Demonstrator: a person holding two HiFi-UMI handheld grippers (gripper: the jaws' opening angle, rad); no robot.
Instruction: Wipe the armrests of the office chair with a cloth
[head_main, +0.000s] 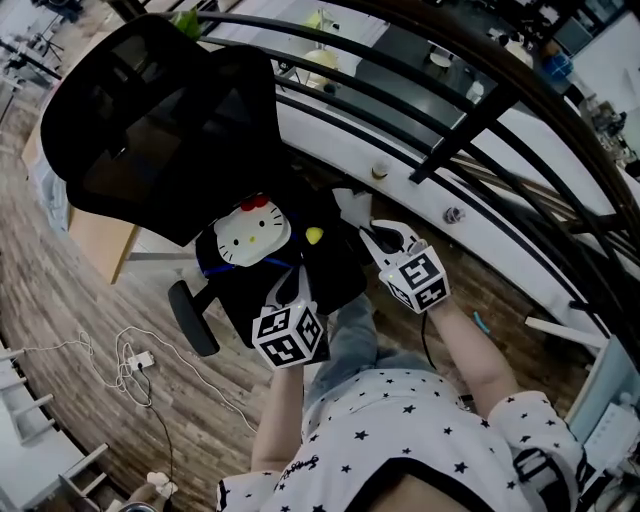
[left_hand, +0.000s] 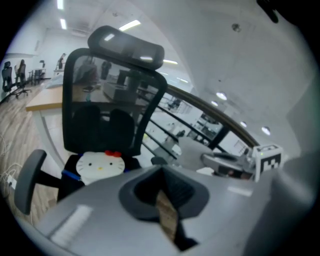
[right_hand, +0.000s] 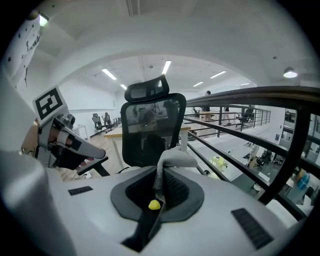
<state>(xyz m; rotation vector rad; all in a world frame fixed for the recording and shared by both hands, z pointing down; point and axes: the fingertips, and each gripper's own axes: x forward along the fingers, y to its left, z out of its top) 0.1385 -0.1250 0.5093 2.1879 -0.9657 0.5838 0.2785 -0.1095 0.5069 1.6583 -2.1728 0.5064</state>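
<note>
a person in a star-print shirt (head_main: 400, 440) bends over a black mesh-backed office chair (head_main: 150, 130), a gripper in each hand. the right gripper (right_hand: 160, 182) is clamped on a pale grey cloth (right_hand: 176, 159), which bunches above its jaws at the chair's right side, by the seat edge; whether the cloth touches an armrest cannot be told. the left gripper (left_hand: 162, 192) hangs over the front edge of the chair's seat, its jaws pressed nearly together with nothing in them, a sliver of floor showing through the slit. the chair's left armrest (head_main: 192, 318) juts out just beside it.

a hello kitty face cushion (head_main: 252, 228) sits on the chair's seat against the backrest, with a small yellow object (head_main: 314, 235) just beside it. a black railing (head_main: 450, 140) runs close along the chair's right side, leaving the right gripper between chair and bars. a wooden worktop (head_main: 100, 240) stands behind the chair, and white cables with a power strip (head_main: 135, 360) trail over the wood floor (head_main: 60, 300) to the chair's left. black-and-white square markers cover the cube (head_main: 418, 280) on each gripper.
</note>
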